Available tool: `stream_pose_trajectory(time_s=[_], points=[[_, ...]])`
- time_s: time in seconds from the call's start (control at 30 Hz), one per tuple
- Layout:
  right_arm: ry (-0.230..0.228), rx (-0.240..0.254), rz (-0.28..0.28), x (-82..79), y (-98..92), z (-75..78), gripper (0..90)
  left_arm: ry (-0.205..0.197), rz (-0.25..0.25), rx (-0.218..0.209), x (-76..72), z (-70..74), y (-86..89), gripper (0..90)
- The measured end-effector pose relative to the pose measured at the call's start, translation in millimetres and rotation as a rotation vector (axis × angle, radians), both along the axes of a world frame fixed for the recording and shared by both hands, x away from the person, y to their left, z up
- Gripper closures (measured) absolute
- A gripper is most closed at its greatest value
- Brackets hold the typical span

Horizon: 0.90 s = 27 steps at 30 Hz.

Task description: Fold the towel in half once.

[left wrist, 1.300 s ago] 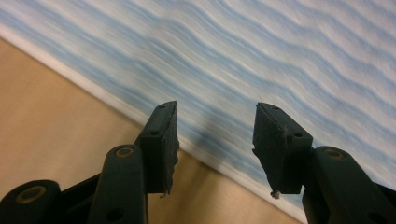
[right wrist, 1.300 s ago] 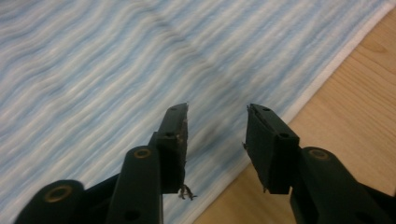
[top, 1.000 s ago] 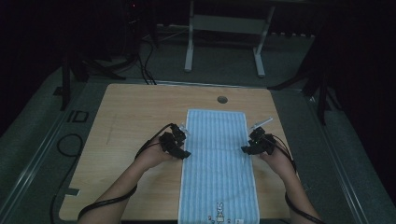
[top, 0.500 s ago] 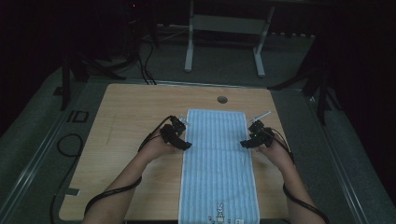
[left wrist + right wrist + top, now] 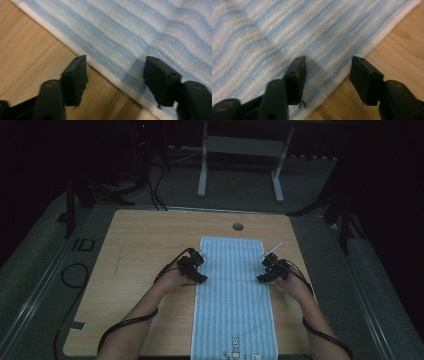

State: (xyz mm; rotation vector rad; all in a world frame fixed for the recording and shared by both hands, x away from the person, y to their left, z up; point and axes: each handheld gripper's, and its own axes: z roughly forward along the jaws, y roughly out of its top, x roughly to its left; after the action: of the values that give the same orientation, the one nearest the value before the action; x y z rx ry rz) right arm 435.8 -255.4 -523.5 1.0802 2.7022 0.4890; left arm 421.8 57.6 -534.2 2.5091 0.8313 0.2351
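Right now, from the high view, we've got a long blue-and-white striped terry towel (image 5: 234,295) lying flat lengthwise on the light wooden table (image 5: 140,265), its near end w/ a small bunny print at the table's front edge. Our left gripper (image 5: 199,276) sits at the towel's left hem and our right gripper (image 5: 262,276) at its right hem, roughly level w/ each other, somewhat past the towel's middle. Nothing is lifted or folded yet, so we judge the job (prob. a fold) to be at the very start: both edges still need pinching, then raising & carrying over. Next, the left gripper view gives what the overhead can't: jaws apart and straddling the white hem (image 5: 110,75), one jaw over bare wood, the other over the stripes, no cloth pinched. Jaws have just been closing a bit, but the gap is plain. Then the right gripper view mirrors it: jaws spread across the right hem (image 5: 362,57), one over towel, one over wood, also closing slightly, nothing gripped. Neither close-up shows the towel's full length or the bunny end; that's overhead only.
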Motion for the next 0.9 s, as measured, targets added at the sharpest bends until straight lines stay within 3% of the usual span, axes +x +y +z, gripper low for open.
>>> stream_pose_trajectory(time_s=[0.1, 0.2, 0.3, 0.37, 0.5, 0.6, 0.67, 0.9], points=[[0.036, 0.015, 0.005, 2.7, -1.8, 0.9, 56.9, -0.008, -0.024, 0.003, -1.2, 0.8, -2.9, 44.8], [0.042, 0.005, 0.013, 4.0, 0.1, 1.8, 67.8, -0.004, -0.064, -0.002, -2.0, 1.6, -4.6, 55.9], [0.040, -0.012, 0.008, 6.3, 1.7, 2.6, 79.6, -0.004, -0.077, -0.004, -0.9, 2.2, -6.2, 75.6], [0.033, -0.012, 0.000, 9.7, 2.5, 2.3, 82.1, -0.007, -0.062, 0.004, 1.5, 2.5, -7.7, 83.1], [0.021, 0.000, -0.032, 18.2, 4.7, 2.1, 83.8, -0.005, -0.027, 0.033, 7.8, 5.2, -8.7, 85.6], [-0.002, -0.009, -0.046, 23.7, 7.3, 6.0, 85.9, -0.039, 0.002, 0.064, 11.3, 12.9, -4.2, 85.6], [-0.011, 0.021, -0.042, 26.1, 8.1, 14.5, 86.2, -0.029, 0.028, 0.023, 13.8, 22.5, 1.5, 85.5], [-0.071, 0.029, 0.000, 17.6, 16.0, 50.1, 87.3, -0.090, 0.025, 0.003, 3.6, 58.9, 14.1, 85.4]])
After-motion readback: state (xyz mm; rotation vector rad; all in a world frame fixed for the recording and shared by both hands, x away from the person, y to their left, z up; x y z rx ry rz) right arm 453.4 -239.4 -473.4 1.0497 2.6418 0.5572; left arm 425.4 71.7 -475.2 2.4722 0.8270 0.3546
